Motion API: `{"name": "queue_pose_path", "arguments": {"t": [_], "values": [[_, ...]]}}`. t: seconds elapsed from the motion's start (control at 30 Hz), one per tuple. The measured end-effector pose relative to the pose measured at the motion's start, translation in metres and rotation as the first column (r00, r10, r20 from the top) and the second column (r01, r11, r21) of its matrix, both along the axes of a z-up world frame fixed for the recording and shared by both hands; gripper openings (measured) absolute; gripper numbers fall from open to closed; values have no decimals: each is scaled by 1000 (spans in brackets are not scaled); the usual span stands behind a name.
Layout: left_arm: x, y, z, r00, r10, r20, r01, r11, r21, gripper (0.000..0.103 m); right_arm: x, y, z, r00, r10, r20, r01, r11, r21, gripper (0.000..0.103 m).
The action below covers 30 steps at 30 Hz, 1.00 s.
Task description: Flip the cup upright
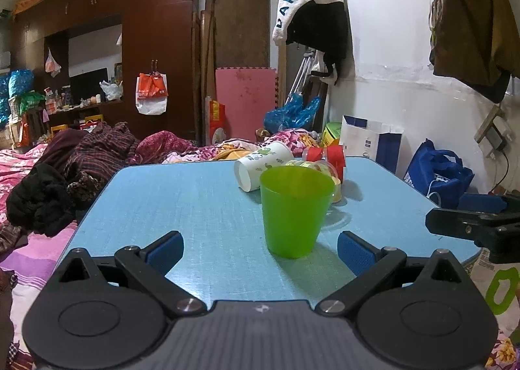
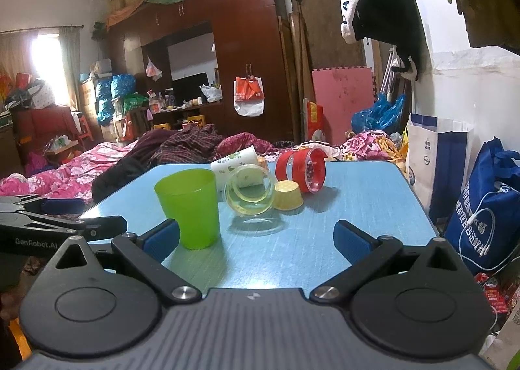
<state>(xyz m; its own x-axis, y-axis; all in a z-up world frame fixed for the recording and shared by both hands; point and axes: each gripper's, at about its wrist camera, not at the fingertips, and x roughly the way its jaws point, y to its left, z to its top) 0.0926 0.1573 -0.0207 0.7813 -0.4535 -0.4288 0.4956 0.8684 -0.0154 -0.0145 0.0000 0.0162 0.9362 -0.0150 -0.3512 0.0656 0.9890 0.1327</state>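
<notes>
On the left side of the right wrist view, the left gripper (image 2: 107, 227) enters from the edge, beside the near left corner of the blue table (image 2: 357, 207). In its own view the left gripper (image 1: 260, 248) has its blue-padded fingers (image 1: 164, 248) wide apart, and they hold nothing.

Next comes the green plastic cup (image 2: 191, 207). It stands upright on the table with its open mouth up, close to the near edge. In the left wrist view the green plastic cup (image 1: 294, 210) stands just in front of the gap between the open fingers, a little to the right of the middle, and no finger touches it.

Behind it a white paper cup (image 2: 239, 163) with green print lies on its side. Just right of the green cup, a clear yellowish cup (image 2: 250, 194) also lies on its side, with its mouth toward the camera. A small yellow cup (image 2: 287, 196) sits mouth down beside it, touching or nearly touching. Further right and behind, a red cup (image 2: 302, 170) lies on its side.

The right gripper (image 2: 256, 240) has its fingers (image 2: 352, 241) wide apart as well, empty, above the near part of the table. On the right, beside the table, a white and blue paper bag (image 2: 435, 155) and a blue fabric bag (image 2: 487, 207) stand against the wall.
</notes>
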Motion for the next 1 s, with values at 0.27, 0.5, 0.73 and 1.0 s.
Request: {"name": "queue_pose_path", "arguments": {"t": [0.27, 0.5, 0.73, 1.0], "values": [[0, -1, -1, 1000, -4, -1, 4, 1000, 0, 102, 1, 0, 0, 1000, 6, -6, -6, 1000, -6, 102], [0, 1, -1, 1000, -2, -2, 2, 1000, -3, 102, 0, -1, 0, 1000, 3, -5, -3, 1000, -4, 102], [0, -1, -1, 1000, -10, -3, 10, 1000, 2, 102, 0, -2, 1, 1000, 2, -6, -2, 1000, -4, 102], [1, -1, -2, 1000, -14, 1, 14, 1000, 0, 102, 1, -4, -1, 1000, 0, -11, 0, 1000, -5, 102]]}}
